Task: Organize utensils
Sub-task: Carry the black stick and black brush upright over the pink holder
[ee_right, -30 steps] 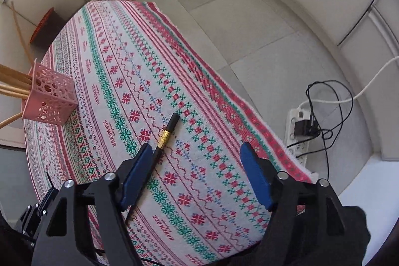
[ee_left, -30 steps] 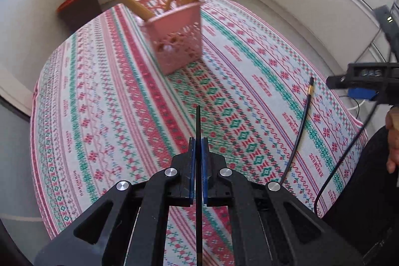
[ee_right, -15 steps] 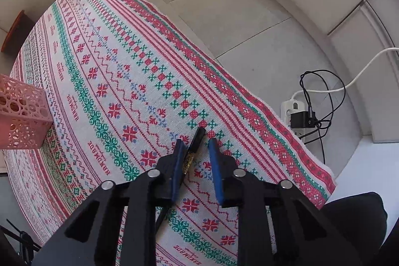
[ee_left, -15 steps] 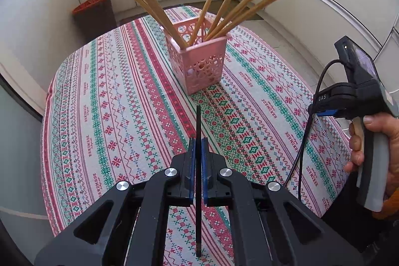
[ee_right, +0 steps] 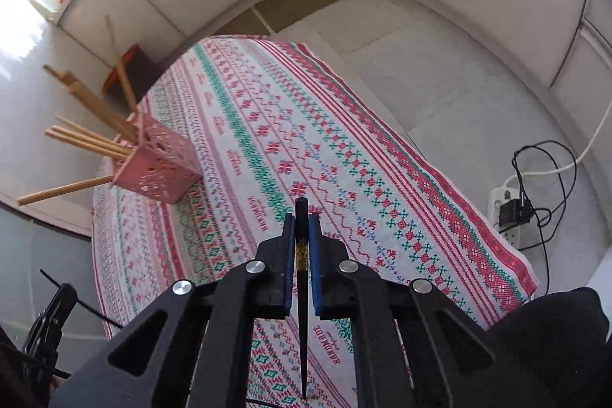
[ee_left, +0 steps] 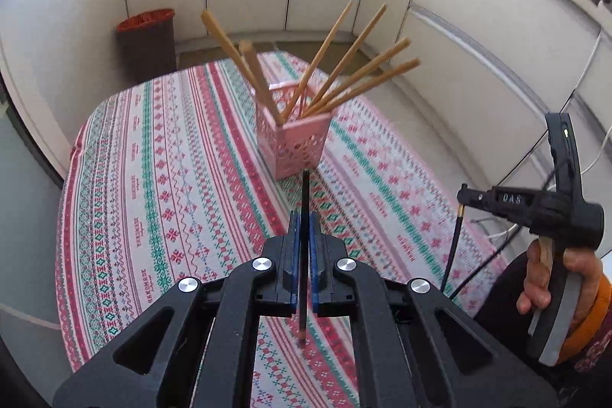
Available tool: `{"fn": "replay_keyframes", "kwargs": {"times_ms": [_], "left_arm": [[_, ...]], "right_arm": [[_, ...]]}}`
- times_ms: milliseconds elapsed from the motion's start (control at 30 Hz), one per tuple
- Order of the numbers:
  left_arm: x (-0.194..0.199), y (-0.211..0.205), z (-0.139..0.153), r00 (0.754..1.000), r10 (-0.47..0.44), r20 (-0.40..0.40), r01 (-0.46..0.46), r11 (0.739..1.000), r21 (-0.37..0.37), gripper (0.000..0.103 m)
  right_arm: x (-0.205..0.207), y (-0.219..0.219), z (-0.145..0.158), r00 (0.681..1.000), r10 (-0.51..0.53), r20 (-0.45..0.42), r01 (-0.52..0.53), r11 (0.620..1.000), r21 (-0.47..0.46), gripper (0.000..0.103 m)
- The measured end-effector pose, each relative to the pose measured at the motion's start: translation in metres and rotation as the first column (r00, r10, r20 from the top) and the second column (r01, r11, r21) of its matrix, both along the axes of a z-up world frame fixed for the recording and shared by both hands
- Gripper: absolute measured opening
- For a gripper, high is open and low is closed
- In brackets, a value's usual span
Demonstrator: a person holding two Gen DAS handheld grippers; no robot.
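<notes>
A pink lattice basket [ee_left: 294,148] stands on the patterned tablecloth [ee_left: 172,178] with several wooden chopsticks [ee_left: 355,79] fanned out of it. My left gripper [ee_left: 303,217] is shut on a thin black chopstick [ee_left: 305,186] whose tip points at the basket's base. In the right wrist view my right gripper [ee_right: 302,220] is shut on a second black chopstick [ee_right: 301,207] with a gold band, lifted off the cloth. The basket [ee_right: 160,171] lies to its far left. From the left wrist view the right gripper [ee_left: 461,195] hovers at the table's right edge with its chopstick [ee_left: 455,243] hanging down.
A dark bin [ee_left: 147,41] with a red liner stands on the floor behind the table. A power strip [ee_right: 508,213] with tangled cables lies on the floor to the right. A person's hand [ee_left: 550,278] grips the right handle. White cabinet walls surround the table.
My right gripper closed on the black chopstick that lay on the cloth and lifted it. Both grippers rose and tilted up, so the basket now sits farther off.
</notes>
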State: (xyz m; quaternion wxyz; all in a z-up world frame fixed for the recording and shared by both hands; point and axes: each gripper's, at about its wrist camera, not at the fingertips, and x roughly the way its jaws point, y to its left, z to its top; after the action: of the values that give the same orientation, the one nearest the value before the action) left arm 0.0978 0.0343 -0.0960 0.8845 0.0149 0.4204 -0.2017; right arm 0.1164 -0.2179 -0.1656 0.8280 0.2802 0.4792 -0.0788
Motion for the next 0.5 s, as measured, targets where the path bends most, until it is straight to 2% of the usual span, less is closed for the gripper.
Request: {"fn": "replay_keyframes", "kwargs": {"times_ms": [200, 500], "left_arm": [[-0.017, 0.001, 0.033, 0.997, 0.029, 0.075, -0.025, 0.998, -0.052, 0.004], [0.001, -0.007, 0.125, 0.983, 0.001, 0.185, 0.016, 0.996, -0.089, 0.004]], "right_arm": [[-0.020, 0.007, 0.039, 0.988, 0.083, 0.130, -0.085, 0.996, 0.013, 0.007], [-0.031, -0.009, 0.134, 0.939, 0.093, 0.332, -0.103, 0.995, 0.014, 0.007]]}}
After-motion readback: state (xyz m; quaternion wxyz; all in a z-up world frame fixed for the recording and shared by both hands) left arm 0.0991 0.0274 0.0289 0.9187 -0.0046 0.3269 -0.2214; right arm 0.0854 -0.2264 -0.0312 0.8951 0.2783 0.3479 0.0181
